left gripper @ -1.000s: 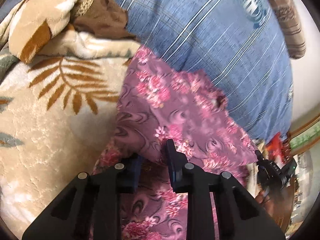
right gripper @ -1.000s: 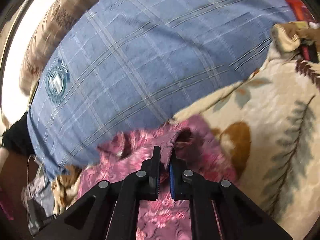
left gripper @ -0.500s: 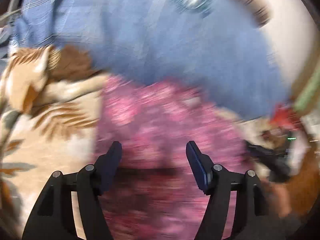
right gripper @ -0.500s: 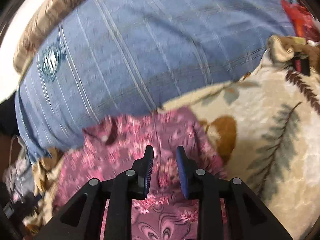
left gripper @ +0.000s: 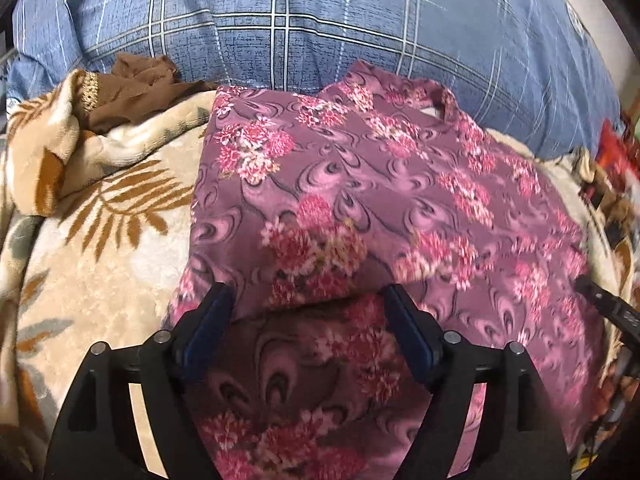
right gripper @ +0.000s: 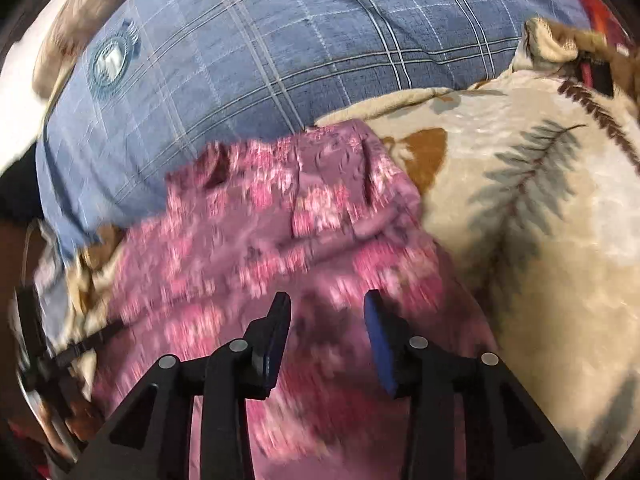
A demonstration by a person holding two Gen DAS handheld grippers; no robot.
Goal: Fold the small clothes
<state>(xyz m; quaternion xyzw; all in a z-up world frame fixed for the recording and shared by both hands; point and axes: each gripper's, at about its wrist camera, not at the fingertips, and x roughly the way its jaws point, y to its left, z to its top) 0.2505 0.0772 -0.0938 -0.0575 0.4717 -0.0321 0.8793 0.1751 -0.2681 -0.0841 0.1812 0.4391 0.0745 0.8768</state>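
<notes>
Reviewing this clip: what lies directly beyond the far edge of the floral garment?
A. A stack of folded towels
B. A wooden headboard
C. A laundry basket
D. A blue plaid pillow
D. In both wrist views the blue plaid pillow sits right behind the floral garment's far edge, with the cream leaf-print blanket beside and under the garment.

A small mauve garment (left gripper: 400, 208) printed with pink flower clusters and dark swirls is lying spread over a cream, leaf-patterned blanket (left gripper: 100, 264), its far edge reaching a blue checked pillow (left gripper: 320, 20). One layer is lying doubled over another, forming a fold line across its near part.
</notes>
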